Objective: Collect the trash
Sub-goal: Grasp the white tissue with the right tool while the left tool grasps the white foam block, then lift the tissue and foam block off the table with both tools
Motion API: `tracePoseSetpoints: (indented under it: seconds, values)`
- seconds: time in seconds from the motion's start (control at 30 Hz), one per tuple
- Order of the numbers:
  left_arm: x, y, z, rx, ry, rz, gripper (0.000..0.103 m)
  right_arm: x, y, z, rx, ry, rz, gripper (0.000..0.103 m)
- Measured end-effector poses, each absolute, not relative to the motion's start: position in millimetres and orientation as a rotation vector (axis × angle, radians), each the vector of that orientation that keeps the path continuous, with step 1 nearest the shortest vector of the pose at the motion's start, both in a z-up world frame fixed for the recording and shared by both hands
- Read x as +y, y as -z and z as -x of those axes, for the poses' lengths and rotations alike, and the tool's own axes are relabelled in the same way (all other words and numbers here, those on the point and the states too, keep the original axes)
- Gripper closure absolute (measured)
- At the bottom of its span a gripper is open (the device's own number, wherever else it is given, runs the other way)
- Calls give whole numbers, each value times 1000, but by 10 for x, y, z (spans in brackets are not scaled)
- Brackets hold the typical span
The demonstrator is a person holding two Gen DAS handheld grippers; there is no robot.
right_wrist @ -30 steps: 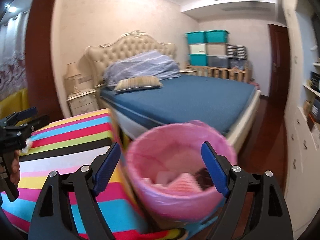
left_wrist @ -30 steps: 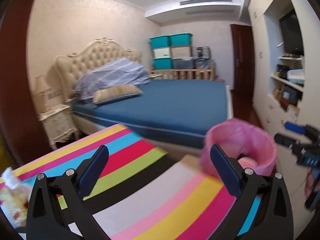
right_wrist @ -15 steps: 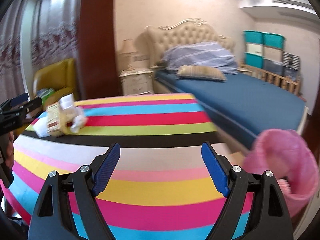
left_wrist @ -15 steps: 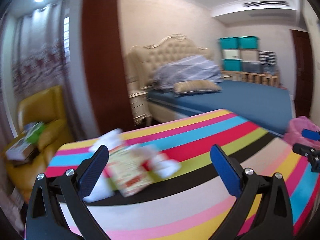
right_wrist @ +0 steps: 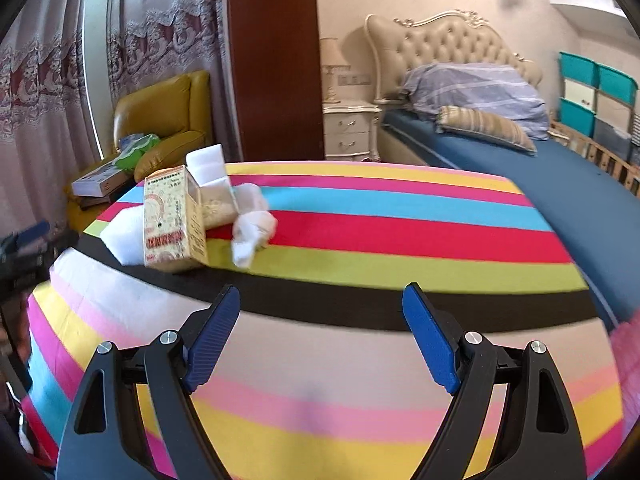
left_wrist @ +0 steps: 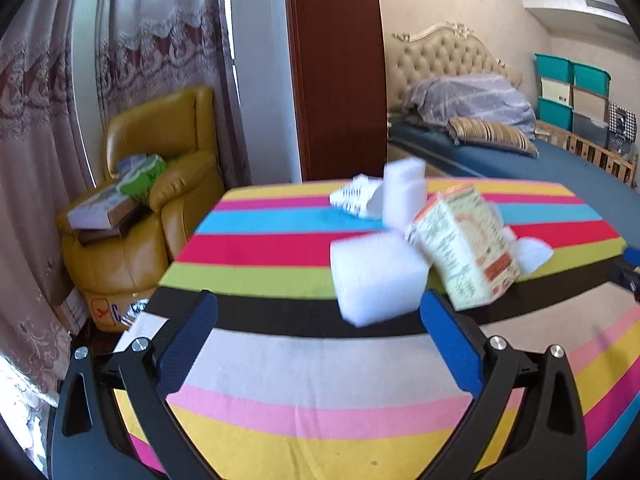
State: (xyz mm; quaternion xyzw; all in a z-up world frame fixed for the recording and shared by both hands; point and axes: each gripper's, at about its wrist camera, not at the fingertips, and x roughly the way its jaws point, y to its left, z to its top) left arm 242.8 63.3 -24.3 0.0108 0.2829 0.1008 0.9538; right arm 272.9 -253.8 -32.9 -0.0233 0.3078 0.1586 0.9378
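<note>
A pile of trash lies on the striped table (left_wrist: 304, 364): a printed carton (left_wrist: 466, 248), a white foam block (left_wrist: 376, 278) in front of it, another white block (left_wrist: 402, 190) standing behind, and a patterned paper scrap (left_wrist: 354, 200). My left gripper (left_wrist: 316, 330) is open, just short of the foam block, nothing between its fingers. In the right wrist view the carton (right_wrist: 174, 220) and a crumpled white tissue (right_wrist: 252, 230) sit far left on the table (right_wrist: 400, 268). My right gripper (right_wrist: 320, 324) is open and empty, well right of the pile.
A yellow armchair (left_wrist: 144, 184) with boxes on it stands left of the table. A blue bed (right_wrist: 520, 168) and white nightstand (right_wrist: 350, 130) lie beyond. The pink trash bag's edge (right_wrist: 628, 360) shows at the far right. The left gripper's tip (right_wrist: 28, 240) appears at the left edge.
Both grippers swung left, away from the pink trash bin, and now face the pile on the table. The left gripper has come close to the foam block. Both stay open.
</note>
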Motion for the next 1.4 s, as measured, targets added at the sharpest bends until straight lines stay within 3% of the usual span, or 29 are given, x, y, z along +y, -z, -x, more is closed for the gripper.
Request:
tracePoseSetpoints:
  seconds: [0.1, 0.57, 0.73, 0.87, 1.03, 1.07, 1.17, 1.4]
  values:
    - [672, 313, -2559, 613, -191, -1, 5, -2289, 349, -2993, 651, -352, 48, 25]
    - [566, 473, -3009, 700, -108, 60, 5, -1651, 561, -3910, 787, -476, 70, 50]
    - [505, 469, -3218, 706, -117, 54, 5, -1612, 612, -3944, 812, -502, 70, 58]
    - [419, 515, -3397, 730, -140, 26, 5, -1614, 622, -3957, 815, -505, 72, 71]
    - [377, 575, -3581, 739, -153, 40, 5, -1590, 609, -3900, 787, -497, 90, 75]
    - [373, 584, -3605, 733, -161, 44, 7, -1573, 604, -3887, 781, -495, 99, 75]
    - [367, 619, -3639, 737, -160, 48, 30, -1555, 606, -3882, 781, -482, 113, 75]
    - [425, 628, -3520, 731, -138, 70, 33, -1537, 637, -3891, 806, -489, 129, 75]
